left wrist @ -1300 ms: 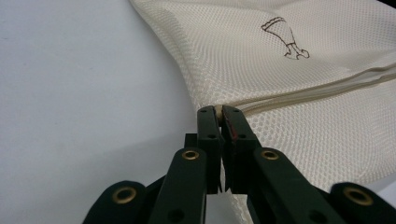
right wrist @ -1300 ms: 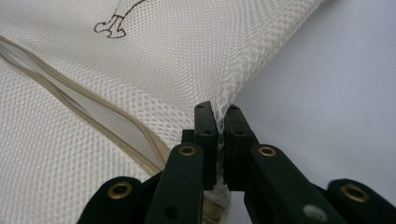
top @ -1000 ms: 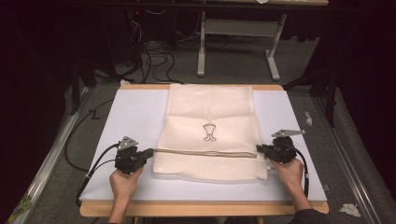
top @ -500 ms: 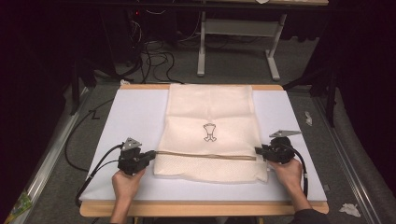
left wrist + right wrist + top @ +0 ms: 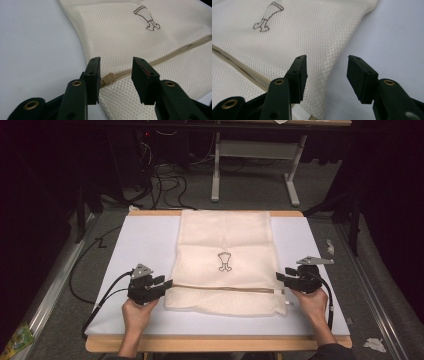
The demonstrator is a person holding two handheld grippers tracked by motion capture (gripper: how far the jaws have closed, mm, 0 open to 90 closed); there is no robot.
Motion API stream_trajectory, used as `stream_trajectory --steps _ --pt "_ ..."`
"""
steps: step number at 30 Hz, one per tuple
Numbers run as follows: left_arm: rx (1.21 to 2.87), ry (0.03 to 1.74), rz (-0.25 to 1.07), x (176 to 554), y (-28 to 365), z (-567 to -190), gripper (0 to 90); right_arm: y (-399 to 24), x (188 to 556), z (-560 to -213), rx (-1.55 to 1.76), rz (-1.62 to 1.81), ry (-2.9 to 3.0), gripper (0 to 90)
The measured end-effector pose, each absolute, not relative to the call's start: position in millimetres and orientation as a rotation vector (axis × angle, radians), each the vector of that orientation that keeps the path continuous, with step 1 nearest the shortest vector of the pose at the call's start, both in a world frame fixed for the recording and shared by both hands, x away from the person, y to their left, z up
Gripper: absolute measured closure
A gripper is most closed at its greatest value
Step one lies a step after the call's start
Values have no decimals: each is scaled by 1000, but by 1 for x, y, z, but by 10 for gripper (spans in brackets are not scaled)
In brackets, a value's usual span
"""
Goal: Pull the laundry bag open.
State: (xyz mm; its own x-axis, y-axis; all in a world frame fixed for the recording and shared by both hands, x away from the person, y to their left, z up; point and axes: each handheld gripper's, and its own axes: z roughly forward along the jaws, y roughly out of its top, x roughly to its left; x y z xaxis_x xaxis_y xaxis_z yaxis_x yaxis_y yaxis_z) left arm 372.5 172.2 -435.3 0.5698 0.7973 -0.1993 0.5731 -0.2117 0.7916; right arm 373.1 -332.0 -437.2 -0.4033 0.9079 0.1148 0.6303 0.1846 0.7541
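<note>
A cream mesh bag [image 5: 225, 257] lies flat on the white table top [image 5: 140, 245], printed with a small dark emblem [image 5: 224, 262]. A tan zipper [image 5: 225, 288] runs across its near part. My left gripper [image 5: 162, 284] sits at the bag's left edge, open, its jaws on either side of the zipper's tan end tab [image 5: 108, 79]. My right gripper [image 5: 281, 277] is at the bag's right edge, open over the mesh bag [image 5: 312, 35] border and bare table, with the zipper [image 5: 242, 70] running off to its left.
The table's wooden front edge [image 5: 215, 344] is just behind the person's hands. Black cables [image 5: 100, 302] trail off the left side. Past the far edge stand a grey metal frame [image 5: 255, 165] and tangled floor cables [image 5: 165, 175].
Both grippers have slid slightly toward the near edge along the bag's sides. The bag itself lies as before.
</note>
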Motion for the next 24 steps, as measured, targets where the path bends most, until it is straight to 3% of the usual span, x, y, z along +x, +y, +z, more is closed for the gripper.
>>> stream_trajectory --steps 9,24 --pt "1839 1102 363 370 186 -423 498 -342 368 -430 1457 1108 2054 500" --pt "1725 1129 402 366 215 -414 493 -364 355 -423 1428 1100 1948 498"
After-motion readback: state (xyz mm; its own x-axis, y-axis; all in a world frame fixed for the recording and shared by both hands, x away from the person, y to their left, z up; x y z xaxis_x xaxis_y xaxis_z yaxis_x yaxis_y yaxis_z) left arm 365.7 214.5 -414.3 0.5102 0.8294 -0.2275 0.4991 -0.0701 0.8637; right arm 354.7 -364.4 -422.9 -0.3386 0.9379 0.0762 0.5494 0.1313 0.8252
